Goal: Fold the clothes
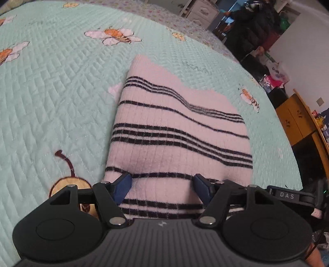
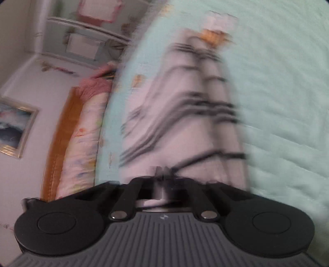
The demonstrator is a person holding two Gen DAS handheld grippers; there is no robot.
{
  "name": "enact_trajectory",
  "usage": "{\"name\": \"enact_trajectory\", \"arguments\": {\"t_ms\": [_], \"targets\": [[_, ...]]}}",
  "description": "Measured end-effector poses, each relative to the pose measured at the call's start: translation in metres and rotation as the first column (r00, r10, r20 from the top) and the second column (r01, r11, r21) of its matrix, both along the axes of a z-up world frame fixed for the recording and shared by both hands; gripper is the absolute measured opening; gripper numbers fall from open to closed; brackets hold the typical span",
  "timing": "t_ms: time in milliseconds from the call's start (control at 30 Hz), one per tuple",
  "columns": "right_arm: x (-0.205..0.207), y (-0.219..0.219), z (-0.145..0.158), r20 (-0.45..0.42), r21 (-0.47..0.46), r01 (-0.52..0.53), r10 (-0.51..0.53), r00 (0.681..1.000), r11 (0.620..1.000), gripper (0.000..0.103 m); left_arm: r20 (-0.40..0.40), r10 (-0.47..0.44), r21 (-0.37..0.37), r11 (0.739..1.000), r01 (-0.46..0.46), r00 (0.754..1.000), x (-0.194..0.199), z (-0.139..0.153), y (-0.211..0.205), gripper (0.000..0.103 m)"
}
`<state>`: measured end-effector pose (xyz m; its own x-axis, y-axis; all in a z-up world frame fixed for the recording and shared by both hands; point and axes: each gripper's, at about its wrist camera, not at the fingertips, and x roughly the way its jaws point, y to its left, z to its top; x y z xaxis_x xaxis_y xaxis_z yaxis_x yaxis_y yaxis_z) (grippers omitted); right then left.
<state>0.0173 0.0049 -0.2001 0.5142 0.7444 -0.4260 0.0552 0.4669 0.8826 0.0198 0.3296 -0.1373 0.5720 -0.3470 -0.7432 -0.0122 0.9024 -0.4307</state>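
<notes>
A pink ribbed sweater with black stripes [image 1: 174,123] lies folded into a long band on the mint quilted bedspread [image 1: 51,92]. In the left wrist view my left gripper [image 1: 162,184] hangs over the sweater's near end, open. Its blue pads [image 1: 123,184] stand wide apart, with the fabric below and between them. The right wrist view is heavily blurred. There the sweater [image 2: 181,123] runs away from my right gripper [image 2: 163,174], whose fingers are drawn together at the garment's near edge. The blur hides whether any fabric is pinched.
The bedspread [image 2: 277,102] carries bee prints. A person in dark clothes [image 1: 253,26] stands beyond the bed's far corner beside white drawers [image 1: 201,10]. A wooden cabinet [image 1: 296,119] flanks the right side. The bed's wooden side rail [image 2: 59,143] and a framed picture [image 2: 14,127] lie left.
</notes>
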Motion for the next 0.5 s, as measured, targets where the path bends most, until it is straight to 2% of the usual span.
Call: {"name": "enact_trajectory", "arguments": {"t_ms": [33, 167, 267, 333, 367, 400, 433, 467, 500], "targets": [[-0.002, -0.004, -0.006, -0.001, 0.03, 0.012, -0.012, 1.0, 0.999, 0.0, -0.003, -0.01, 0.009, 1.0, 0.01, 1.0, 0.002, 0.001, -0.003, 0.071], [0.0, 0.004, 0.009, 0.026, -0.065, -0.023, 0.025, 0.999, 0.998, 0.0, -0.014, -0.053, 0.046, 0.997, 0.054, 0.998, 0.005, 0.005, -0.011, 0.072], [0.005, 0.006, 0.024, 0.016, -0.102, -0.045, 0.047, 0.999, 0.994, 0.001, -0.022, -0.071, 0.069, 0.995, 0.072, 0.997, 0.005, 0.015, -0.013, 0.072], [0.003, 0.01, 0.044, 0.054, -0.134, -0.067, 0.074, 0.996, 0.989, 0.012, -0.021, -0.08, 0.101, 0.992, 0.081, 0.997, 0.005, 0.028, -0.016, 0.071], [0.005, 0.013, 0.057, 0.093, -0.159, -0.076, 0.091, 0.991, 0.984, 0.025, -0.01, -0.088, 0.128, 0.988, 0.088, 0.996, 0.006, 0.037, -0.019, 0.071], [0.009, 0.017, 0.068, 0.128, -0.182, -0.08, 0.105, 0.986, 0.98, 0.033, 0.005, -0.095, 0.168, 0.981, 0.093, 0.995, 0.009, 0.045, -0.023, 0.072], [0.014, 0.021, 0.078, 0.158, -0.201, -0.081, 0.114, 0.981, 0.976, 0.047, 0.024, -0.102, 0.206, 0.974, 0.095, 0.994, 0.013, 0.052, -0.027, 0.072], [0.021, 0.025, 0.087, 0.186, -0.213, -0.077, 0.118, 0.975, 0.974, 0.054, 0.043, -0.106, 0.231, 0.968, 0.094, 0.993, 0.019, 0.057, -0.03, 0.072], [0.03, 0.028, 0.092, 0.205, -0.214, -0.066, 0.111, 0.972, 0.975, 0.055, 0.049, -0.109, 0.239, 0.966, 0.094, 0.993, 0.025, 0.057, -0.032, 0.072]]}}
